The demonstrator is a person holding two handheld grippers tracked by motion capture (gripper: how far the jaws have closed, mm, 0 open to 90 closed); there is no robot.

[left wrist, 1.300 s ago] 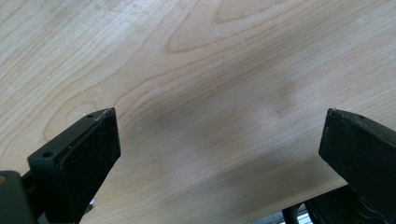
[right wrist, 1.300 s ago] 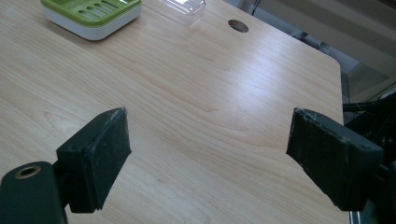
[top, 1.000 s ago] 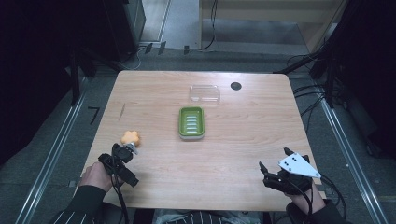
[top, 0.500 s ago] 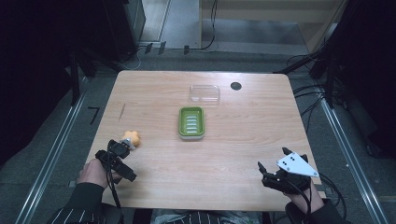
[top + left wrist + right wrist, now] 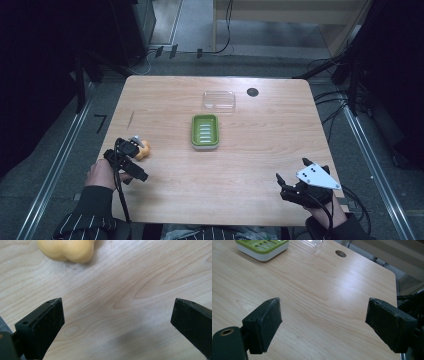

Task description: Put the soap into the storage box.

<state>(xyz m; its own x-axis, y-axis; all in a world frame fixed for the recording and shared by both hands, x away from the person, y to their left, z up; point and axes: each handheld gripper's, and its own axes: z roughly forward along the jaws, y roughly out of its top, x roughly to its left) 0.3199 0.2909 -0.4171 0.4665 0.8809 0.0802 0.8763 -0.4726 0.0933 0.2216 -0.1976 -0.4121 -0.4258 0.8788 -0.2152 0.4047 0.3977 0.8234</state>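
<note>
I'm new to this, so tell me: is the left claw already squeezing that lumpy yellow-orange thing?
No: in the left gripper view the left claw is spread wide over bare wood, with the lumpy yellow-orange object lying beyond its tips.

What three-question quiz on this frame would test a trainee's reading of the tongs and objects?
1. True or false: the left tongs are shut on the yellow object.
2. What lies just beyond the green soap dish: A) clear lid, B) sponge, C) cup?
3. Fill in: the right tongs hover over bare ____.

Key: 1 false, jaws wide apart, object ahead of them; 2 A; 3 table.
</note>
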